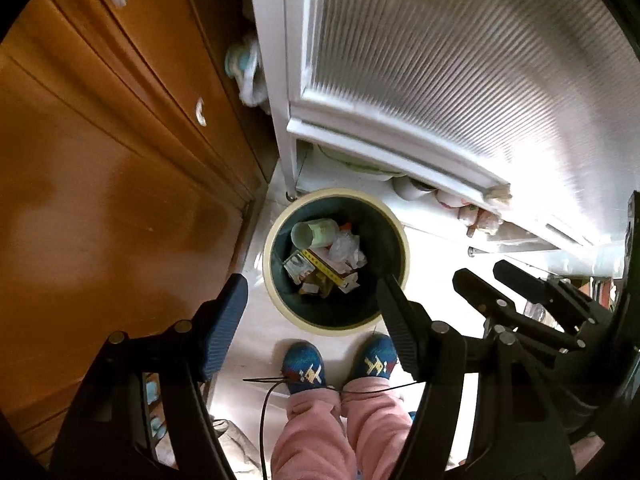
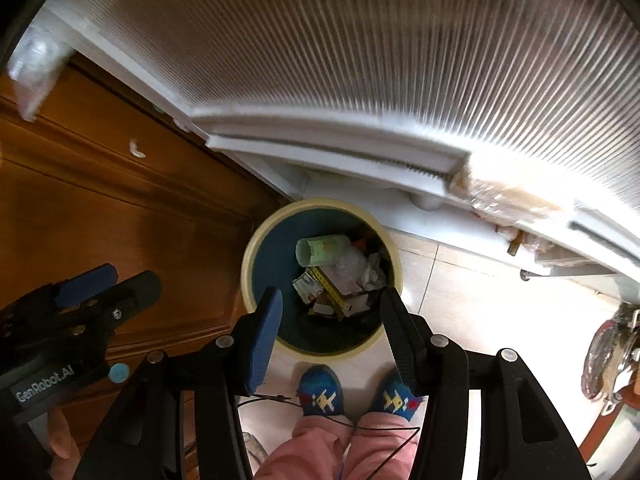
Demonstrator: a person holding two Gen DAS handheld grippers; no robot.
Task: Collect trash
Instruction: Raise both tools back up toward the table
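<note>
A round trash bin [image 1: 280, 312] with a cream rim and dark inside stands on the floor below both grippers; it also shows in the right wrist view [image 2: 256, 240]. Inside lie a pale green cup [image 1: 314, 233], crumpled white wrap [image 1: 346, 250] and paper scraps with a yellow strip [image 1: 322, 268]. My left gripper [image 1: 310, 300] is open and empty above the bin's near rim. My right gripper [image 2: 330, 312] is open and empty above the bin. The right gripper shows at right in the left wrist view [image 1: 516, 288]; the left gripper shows at left in the right wrist view [image 2: 108, 280].
A wooden cabinet [image 1: 100, 160] stands left of the bin. A white ribbed-glass door [image 1: 460, 60] is behind it. The person's feet in blue slippers [image 1: 304, 366] stand on the light tile floor [image 2: 460, 300] just before the bin. A thin black cable [image 1: 264, 408] hangs near the legs.
</note>
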